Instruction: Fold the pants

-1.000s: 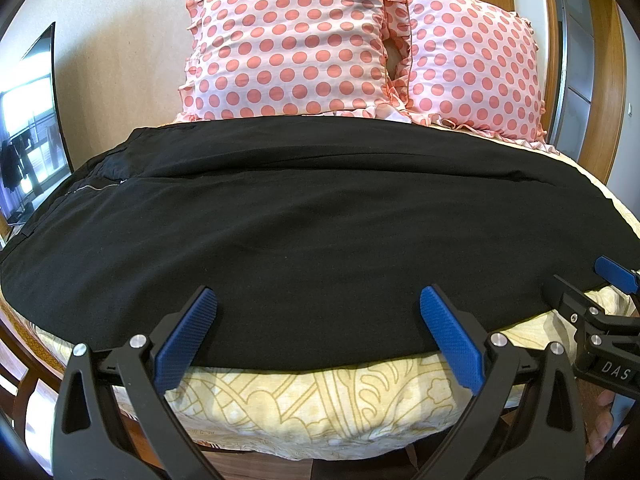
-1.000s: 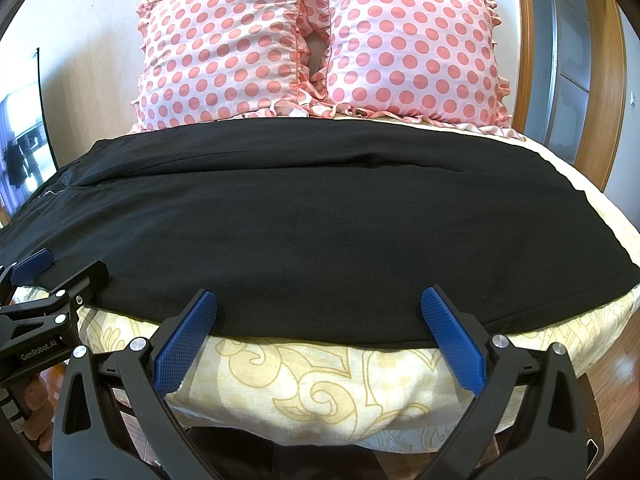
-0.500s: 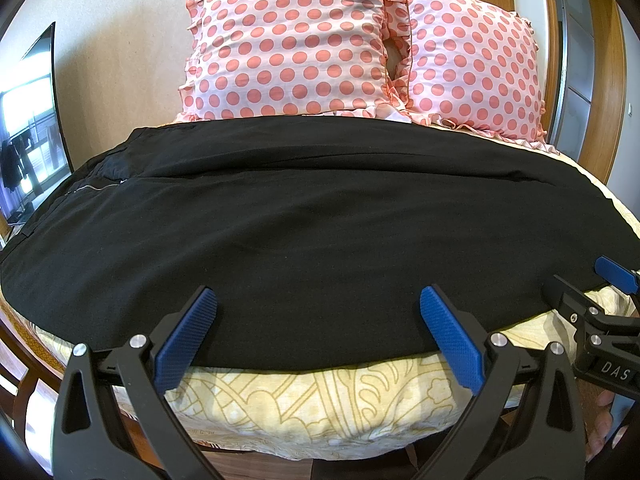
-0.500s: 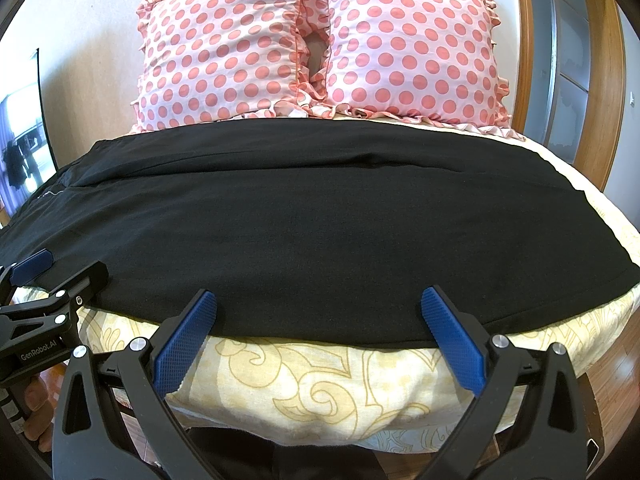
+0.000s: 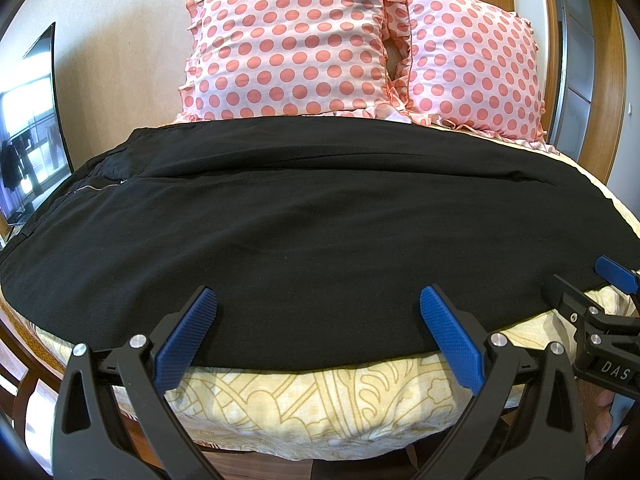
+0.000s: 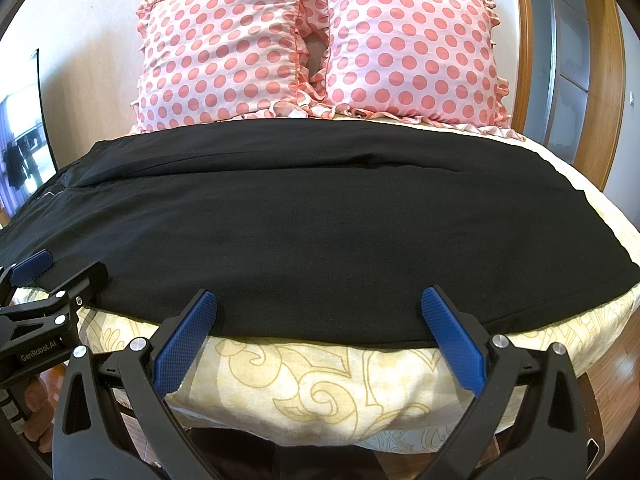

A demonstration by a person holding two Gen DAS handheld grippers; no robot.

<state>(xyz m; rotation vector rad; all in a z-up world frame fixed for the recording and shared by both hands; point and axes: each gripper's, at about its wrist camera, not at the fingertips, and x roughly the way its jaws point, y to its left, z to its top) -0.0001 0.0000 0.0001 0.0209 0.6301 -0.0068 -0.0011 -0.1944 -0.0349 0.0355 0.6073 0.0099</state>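
Black pants (image 5: 320, 232): spread flat across the bed (image 5: 304, 404), just before two dotted pillows (image 6: 320, 40). Left gripper (image 5: 318, 336), right gripper (image 6: 320, 336): both agape, empty (poised at the near hem). Folding seemingly unstarted.

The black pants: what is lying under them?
The black pants lie spread on a cream patterned bedcover, which shows along the near edge. The rest of the bed under the cloth is covered and cannot be seen.

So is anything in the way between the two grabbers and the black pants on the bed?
Nothing visible. The black fabric pants lie spread flat on the yellow patterned bedcover, and the open left gripper and open right gripper face their near edge.
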